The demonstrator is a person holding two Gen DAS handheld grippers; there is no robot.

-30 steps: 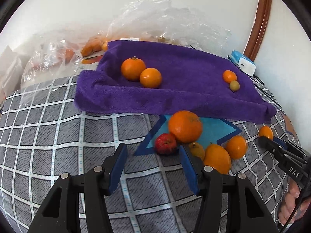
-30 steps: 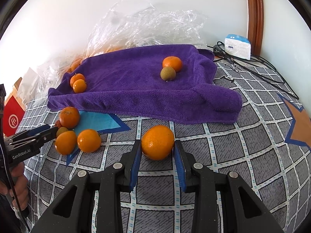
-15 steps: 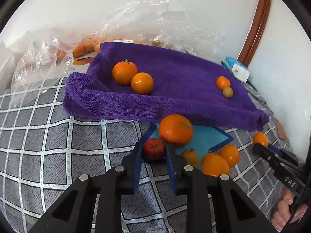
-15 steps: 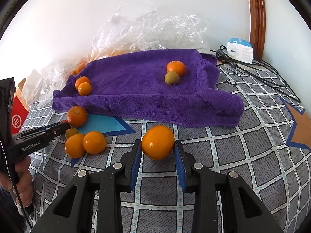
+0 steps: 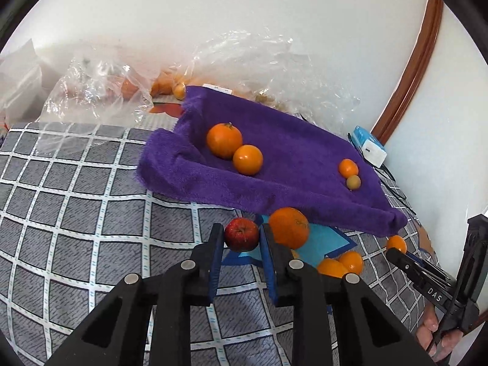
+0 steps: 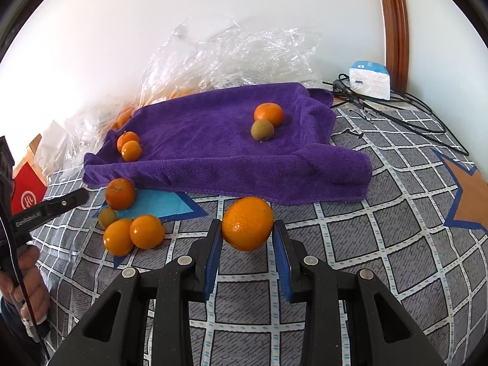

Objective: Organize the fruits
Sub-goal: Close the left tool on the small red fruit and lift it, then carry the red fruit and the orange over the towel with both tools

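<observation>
My left gripper (image 5: pixel 241 234) is shut on a small red apple (image 5: pixel 241 234) and holds it above the checked bedcover. My right gripper (image 6: pixel 247 228) is shut on a large orange (image 6: pixel 247 223), lifted just in front of the purple towel (image 6: pixel 213 158). The towel also shows in the left wrist view (image 5: pixel 289 167). It carries two oranges (image 5: pixel 224 140) at its left and a small orange with a brownish-green fruit (image 5: pixel 353 182) at its right. More oranges (image 6: pixel 134 234) and one small green-brown fruit lie on the blue star patch (image 6: pixel 155 204) in front of the towel.
Crumpled clear plastic bags (image 6: pixel 238 52) with more fruit lie behind the towel against the wall. A white and blue box (image 6: pixel 369 80) with black cables sits at the back right. A red box (image 6: pixel 26 192) stands at the left edge.
My left gripper closed on the red apple and lifted it off the bedcover. My right gripper kept hold of the orange and raised it closer to the towel's front edge.
</observation>
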